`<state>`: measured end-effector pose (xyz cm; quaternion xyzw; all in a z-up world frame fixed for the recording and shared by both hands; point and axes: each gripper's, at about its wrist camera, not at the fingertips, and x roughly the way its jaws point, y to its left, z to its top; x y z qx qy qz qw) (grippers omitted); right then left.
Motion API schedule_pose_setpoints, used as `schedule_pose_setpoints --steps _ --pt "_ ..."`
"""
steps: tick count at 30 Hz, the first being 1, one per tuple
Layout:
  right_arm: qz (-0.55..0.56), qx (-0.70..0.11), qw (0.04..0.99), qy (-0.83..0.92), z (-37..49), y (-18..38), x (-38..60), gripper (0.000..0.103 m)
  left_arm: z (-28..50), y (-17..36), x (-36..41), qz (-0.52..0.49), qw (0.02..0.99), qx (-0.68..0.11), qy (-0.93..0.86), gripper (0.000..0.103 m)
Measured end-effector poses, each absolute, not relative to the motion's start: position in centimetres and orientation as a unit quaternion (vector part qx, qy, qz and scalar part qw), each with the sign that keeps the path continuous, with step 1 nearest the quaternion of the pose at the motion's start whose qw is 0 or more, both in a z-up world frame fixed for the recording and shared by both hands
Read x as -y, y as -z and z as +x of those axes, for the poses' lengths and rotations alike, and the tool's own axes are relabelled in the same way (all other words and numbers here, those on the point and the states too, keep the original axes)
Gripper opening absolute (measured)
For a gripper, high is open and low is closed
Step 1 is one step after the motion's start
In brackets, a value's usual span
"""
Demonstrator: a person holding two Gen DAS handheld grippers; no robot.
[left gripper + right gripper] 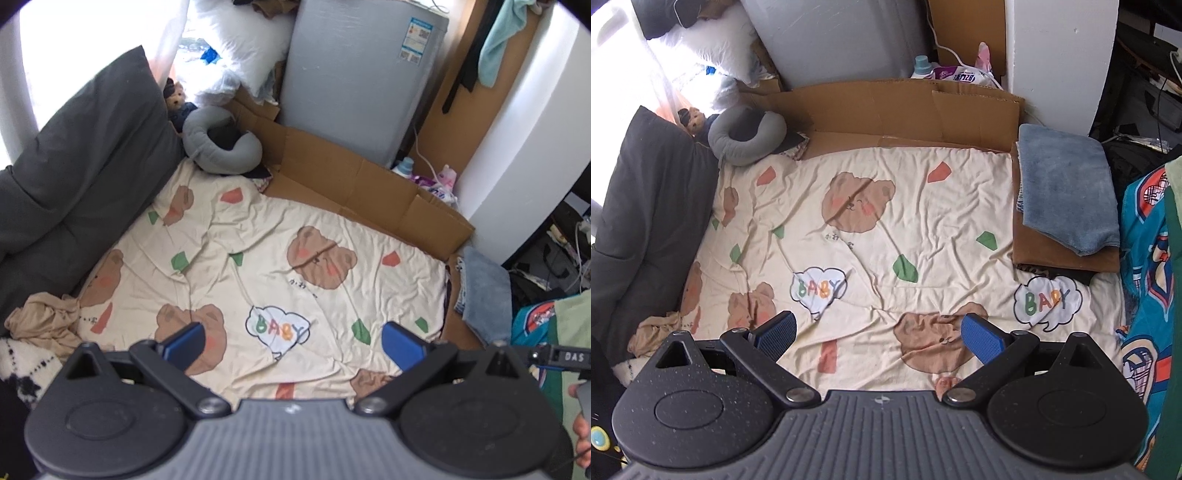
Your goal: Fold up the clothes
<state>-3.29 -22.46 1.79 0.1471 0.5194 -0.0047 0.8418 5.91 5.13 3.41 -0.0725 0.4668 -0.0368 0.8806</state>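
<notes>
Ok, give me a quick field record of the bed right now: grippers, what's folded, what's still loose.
left gripper: open, holding nothing, above the bear-print sheet
right gripper: open, holding nothing
folded stack: blue towel on top of a brown cloth, at the sheet's right edge
loose clothing: crumpled beige garment at the near left corner
other: grey ring pillow at the far left corner

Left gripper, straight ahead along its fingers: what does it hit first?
Probably the bear-print sheet on the bed. The left gripper is open and empty, with only bare sheet between and beyond its fingers. The tan garment lies off to the left, outside that line. Depth is unclear.
</notes>
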Motion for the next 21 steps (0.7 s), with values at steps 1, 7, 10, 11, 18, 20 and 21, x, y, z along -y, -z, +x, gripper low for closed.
schedule_pose_setpoints --steps 1,7,10,11,18,20,21 --pt "0.145 -0.520 0.842 0.005 -3.4 -1.7 22.5 0.099 5.9 -3.0 -5.1 -0.076 0.880 -0.468 0.034 0.103" --pt "0.138 -0.523 0.841 0.014 -4.0 -1.1 22.9 0.099 5.9 -1.4 -4.6 -0.077 0.879 -0.471 0.016 0.103" --pt "0.128 -0.525 0.841 0.014 -4.2 -0.7 22.6 0.099 5.7 -0.5 -4.1 -0.073 0.878 -0.474 0.008 0.103" --pt "0.123 -0.526 0.841 0.014 -4.2 -0.6 22.4 0.099 5.7 -0.2 -3.9 -0.068 0.877 -0.475 0.003 0.103" --pt "0.094 -0.530 0.843 0.006 -4.8 -0.8 21.7 0.099 5.3 1.4 -3.2 -0.066 0.871 -0.486 -0.017 0.103" --pt "0.092 -0.532 0.842 0.003 -5.0 -0.8 21.6 0.099 5.1 1.2 -3.0 -0.056 0.873 -0.484 -0.022 0.103" --pt "0.090 -0.533 0.841 0.002 -5.1 -0.8 21.5 0.099 5.1 1.2 -2.9 -0.055 0.873 -0.485 -0.021 0.103"
